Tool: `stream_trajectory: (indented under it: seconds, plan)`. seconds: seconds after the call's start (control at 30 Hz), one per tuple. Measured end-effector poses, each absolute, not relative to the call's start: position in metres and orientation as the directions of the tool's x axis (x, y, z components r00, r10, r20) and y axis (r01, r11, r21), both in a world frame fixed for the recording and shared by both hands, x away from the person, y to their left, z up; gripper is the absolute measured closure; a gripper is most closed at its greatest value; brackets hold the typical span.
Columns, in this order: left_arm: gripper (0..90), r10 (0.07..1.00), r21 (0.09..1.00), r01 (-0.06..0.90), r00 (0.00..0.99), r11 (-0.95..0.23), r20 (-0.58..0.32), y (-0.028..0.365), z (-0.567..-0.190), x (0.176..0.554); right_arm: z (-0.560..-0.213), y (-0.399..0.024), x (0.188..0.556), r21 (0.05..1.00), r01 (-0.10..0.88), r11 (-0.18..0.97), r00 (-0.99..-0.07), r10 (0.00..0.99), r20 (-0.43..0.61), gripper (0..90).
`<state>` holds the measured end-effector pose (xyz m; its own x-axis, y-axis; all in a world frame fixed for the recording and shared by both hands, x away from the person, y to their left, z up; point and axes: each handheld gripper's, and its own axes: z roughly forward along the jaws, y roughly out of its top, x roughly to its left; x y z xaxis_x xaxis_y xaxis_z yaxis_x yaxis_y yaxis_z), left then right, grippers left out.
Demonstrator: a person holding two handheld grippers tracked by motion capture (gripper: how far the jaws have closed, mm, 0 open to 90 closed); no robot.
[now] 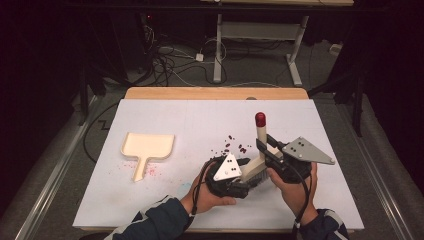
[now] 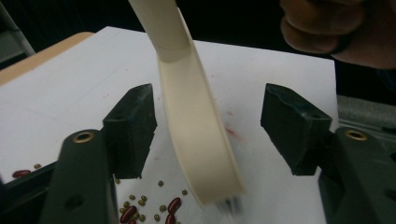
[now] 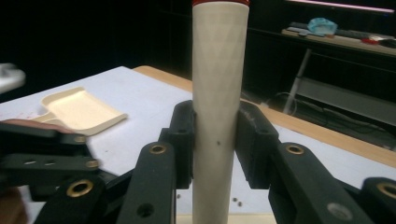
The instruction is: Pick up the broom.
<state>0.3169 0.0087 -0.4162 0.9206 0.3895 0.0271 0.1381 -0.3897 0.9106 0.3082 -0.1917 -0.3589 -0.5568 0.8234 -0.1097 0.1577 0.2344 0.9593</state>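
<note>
One brush (image 1: 259,150) on the table, cream handle with a red cap on top, standing pretty much upright toward the near right part of the white table (image 1: 165,112). The right gripper (image 1: 267,150) is clamped tight on the handle; in the right gripper view both black pads press against it from either side. The left gripper (image 1: 245,172) sits right next to it at the brush head (image 2: 201,140), with jaws spread on both sides of the cream head and neither pad touching it, so no grip there.

One cream dustpan (image 1: 146,150) lies flat toward the left edge, well apart from the brush, handle pointing at the near edge. Between them, just beside the brush, a loose scatter of beans (image 1: 231,145): dark red ones and small greenish ones, too many and too small to count. Two hands, one per gripper.
</note>
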Motion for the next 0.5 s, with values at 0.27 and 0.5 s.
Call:
stream_trajectory:
  seconds: [0.27,0.5]
  plan:
    - [56.8,0.405,0.905,0.152,0.914,-0.397,0.023,0.022,-0.42,0.325,-0.36,-0.179,0.298,0.962,0.132,0.239,-0.581,0.805,-0.12,69.9]
    - [65.5,0.421,0.896,0.154,0.906,-0.416,0.04,0.033,-0.418,0.331,-0.357,-0.18,0.294,0.964,0.118,0.24,-0.602,0.789,-0.122,69.7]
